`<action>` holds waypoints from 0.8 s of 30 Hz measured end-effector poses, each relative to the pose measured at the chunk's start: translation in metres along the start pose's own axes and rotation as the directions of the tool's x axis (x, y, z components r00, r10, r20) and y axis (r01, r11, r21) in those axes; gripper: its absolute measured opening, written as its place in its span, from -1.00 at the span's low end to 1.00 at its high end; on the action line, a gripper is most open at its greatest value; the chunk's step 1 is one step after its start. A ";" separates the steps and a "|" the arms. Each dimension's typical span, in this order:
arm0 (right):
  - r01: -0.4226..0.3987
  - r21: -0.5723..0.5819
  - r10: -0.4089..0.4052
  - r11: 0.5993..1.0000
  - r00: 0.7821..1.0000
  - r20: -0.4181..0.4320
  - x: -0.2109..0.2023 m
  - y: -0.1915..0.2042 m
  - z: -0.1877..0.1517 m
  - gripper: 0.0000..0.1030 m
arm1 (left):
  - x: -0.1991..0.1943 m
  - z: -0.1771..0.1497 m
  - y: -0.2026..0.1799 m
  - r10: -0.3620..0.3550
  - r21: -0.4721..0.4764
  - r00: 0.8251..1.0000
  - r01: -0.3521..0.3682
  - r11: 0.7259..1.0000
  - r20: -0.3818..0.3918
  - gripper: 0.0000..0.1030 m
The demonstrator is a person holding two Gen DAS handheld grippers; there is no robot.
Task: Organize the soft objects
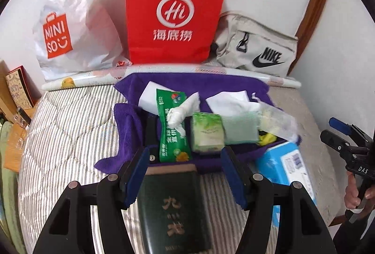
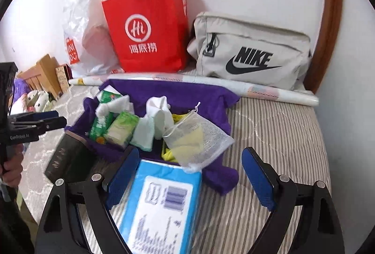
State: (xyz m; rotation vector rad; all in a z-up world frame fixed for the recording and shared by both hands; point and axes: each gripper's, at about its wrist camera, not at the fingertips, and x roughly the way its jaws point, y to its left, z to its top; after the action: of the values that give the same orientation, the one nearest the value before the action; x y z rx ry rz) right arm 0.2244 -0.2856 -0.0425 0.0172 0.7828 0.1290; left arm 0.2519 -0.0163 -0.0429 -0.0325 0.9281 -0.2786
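The left tool (image 1: 185, 174) is hovering half-open over the dark green box (image 1: 173, 207), whose long axis is running near to far between the jaws, untouched. The right tool (image 2: 189, 174) is standing wide open, straddling the blue pack (image 2: 161, 204). Both are lying on the bed at the purple towel's (image 2: 187, 94) near edge.

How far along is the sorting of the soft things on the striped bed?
Looks done: green plastic packet, green tissue pack, white socks and a mesh pouch sit gathered on the purple towel. In hand: nothing; the left gripper is open over a dark green box, the right gripper open over a blue box. Left: the pile looks unsorted.
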 end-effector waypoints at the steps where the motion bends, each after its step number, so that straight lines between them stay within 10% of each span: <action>1: -0.008 0.016 0.008 1.000 1.000 0.003 -0.007 0.001 -0.001 0.73 | -0.008 -0.003 -0.003 0.000 0.003 1.000 0.000 1.000 0.008 0.18; 24: 0.039 0.083 -0.049 0.996 0.991 0.121 -0.163 0.045 -0.082 1.00 | -0.154 -0.097 -0.066 0.012 0.016 0.987 -0.015 1.000 0.160 0.85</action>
State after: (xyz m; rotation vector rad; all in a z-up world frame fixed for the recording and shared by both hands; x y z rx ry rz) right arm 0.0471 -0.2635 0.0170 0.0835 0.6646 0.0540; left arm 0.0730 -0.0322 0.0290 -0.0325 0.7658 -0.2672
